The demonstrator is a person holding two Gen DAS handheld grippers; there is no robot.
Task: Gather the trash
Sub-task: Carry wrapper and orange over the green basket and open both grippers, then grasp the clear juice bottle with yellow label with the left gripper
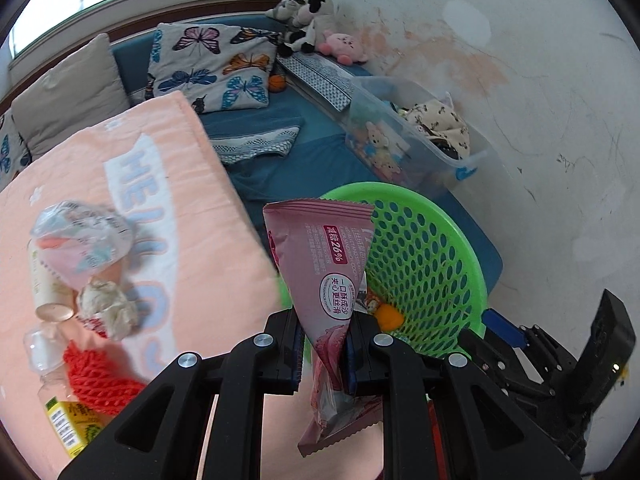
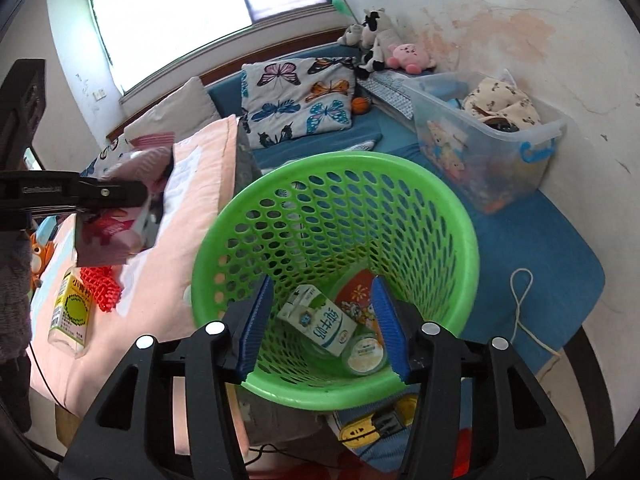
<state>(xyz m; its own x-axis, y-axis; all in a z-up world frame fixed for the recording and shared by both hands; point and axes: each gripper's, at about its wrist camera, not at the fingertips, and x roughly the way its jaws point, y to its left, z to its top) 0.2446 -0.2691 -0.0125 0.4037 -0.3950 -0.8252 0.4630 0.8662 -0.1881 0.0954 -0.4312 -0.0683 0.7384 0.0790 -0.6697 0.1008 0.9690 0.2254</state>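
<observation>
My left gripper (image 1: 325,354) is shut on a pink snack wrapper (image 1: 326,256) and holds it above the pink blanket, just left of the green mesh basket (image 1: 432,256). The same gripper and wrapper (image 2: 120,228) show at the left of the right wrist view. My right gripper (image 2: 326,322) is open, its blue pads over the near rim of the basket (image 2: 460,280). Inside the basket lie a milk carton (image 2: 320,320), a round lid (image 2: 366,354) and a red packet (image 2: 354,292). On the blanket lie crumpled plastic (image 1: 80,236), a paper wad (image 1: 110,306), red netting (image 1: 96,376) and a yellow carton (image 2: 72,312).
The pink blanket (image 1: 160,220) covers a blue bed. Butterfly pillows (image 2: 300,100) and plush toys (image 2: 408,56) sit at the back. A clear storage bin (image 2: 492,140) with toys stands by the right wall. A white cord (image 2: 524,304) lies on the blue mat.
</observation>
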